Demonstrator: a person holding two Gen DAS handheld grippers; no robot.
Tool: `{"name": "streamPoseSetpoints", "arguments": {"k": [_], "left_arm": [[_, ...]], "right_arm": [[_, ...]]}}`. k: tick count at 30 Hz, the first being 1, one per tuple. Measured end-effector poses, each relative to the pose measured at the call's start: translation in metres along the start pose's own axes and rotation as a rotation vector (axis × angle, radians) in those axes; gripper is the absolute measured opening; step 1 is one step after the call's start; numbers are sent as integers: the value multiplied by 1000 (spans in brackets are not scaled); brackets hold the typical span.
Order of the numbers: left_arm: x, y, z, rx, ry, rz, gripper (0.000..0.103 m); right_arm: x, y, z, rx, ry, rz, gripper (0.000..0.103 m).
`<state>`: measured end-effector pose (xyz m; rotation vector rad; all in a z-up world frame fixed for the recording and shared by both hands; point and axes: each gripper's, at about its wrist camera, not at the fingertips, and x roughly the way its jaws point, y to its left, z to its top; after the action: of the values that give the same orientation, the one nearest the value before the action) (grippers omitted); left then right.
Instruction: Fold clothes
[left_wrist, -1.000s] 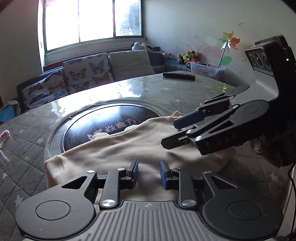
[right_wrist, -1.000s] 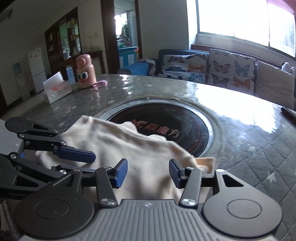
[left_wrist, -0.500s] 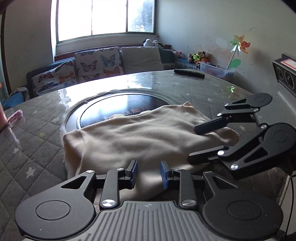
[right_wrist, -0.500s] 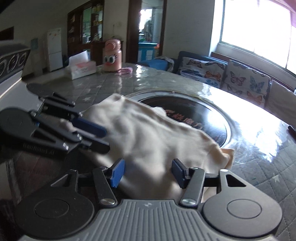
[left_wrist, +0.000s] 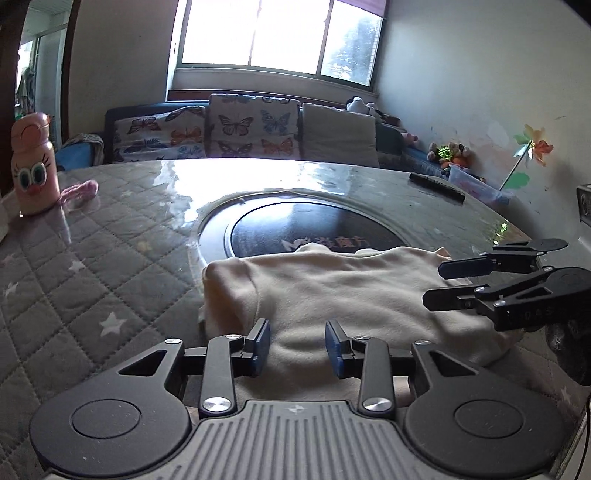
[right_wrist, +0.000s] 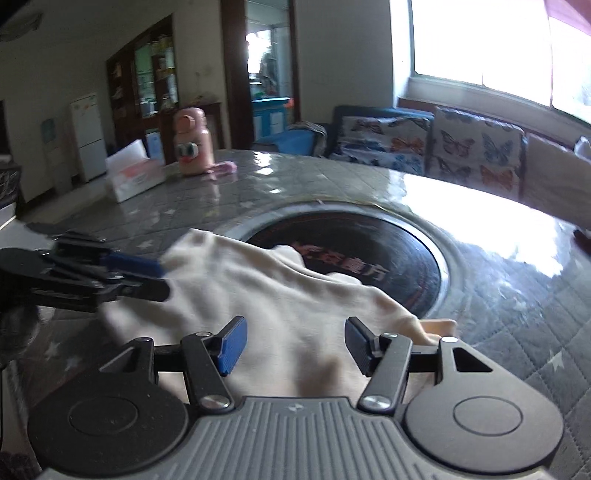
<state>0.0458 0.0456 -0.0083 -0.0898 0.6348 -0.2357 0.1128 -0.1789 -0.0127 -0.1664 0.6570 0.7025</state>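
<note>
While spread over the quilted bench (left_wrist: 110, 266), cream garment (left_wrist: 332, 291) at lower centre, overlapping dark round inset (left_wrist: 310, 232). Pink bottle (left_wrist: 33, 170) far left. Left tool (left_wrist: 297, 347) lower middle, jaws wide, gripping nothing. Right tool (right_wrist: 291, 343) likewise wide, above cloth.

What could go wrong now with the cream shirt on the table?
Both hand-held grippers, left and right, are open over the cream shirt, gripping nothing. They might pinch several layers at once. The shirt lies bunched, so a fold may come out crooked. Its far edge overlaps the dark round inset and could snag there.
</note>
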Motion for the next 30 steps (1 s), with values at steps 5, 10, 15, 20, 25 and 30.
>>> {"name": "streamPoseSetpoints", "arguments": {"k": [5, 10, 15, 20, 25, 30], "left_arm": [[-3, -2, 1, -2, -11, -8, 37], [1, 2, -1, -18, -5, -11, 37], [-18, 6, -5, -37, -31, -16, 38], [-30, 24, -7, -103, -45, 30, 36], [-27, 40, -4, -157, -49, 31, 18], [-16, 34, 1, -114, -43, 6, 13]], "right_arm": [[5, -17, -1, 67, 11, 4, 60], [12, -28, 3, 89, 4, -18, 60], [18, -37, 3, 127, 10, -28, 60], [10, -29, 6, 94, -8, -28, 60], [10, -18, 10, 72, -14, -15, 59], [16, -12, 11, 59, 4, -13, 59]]}}
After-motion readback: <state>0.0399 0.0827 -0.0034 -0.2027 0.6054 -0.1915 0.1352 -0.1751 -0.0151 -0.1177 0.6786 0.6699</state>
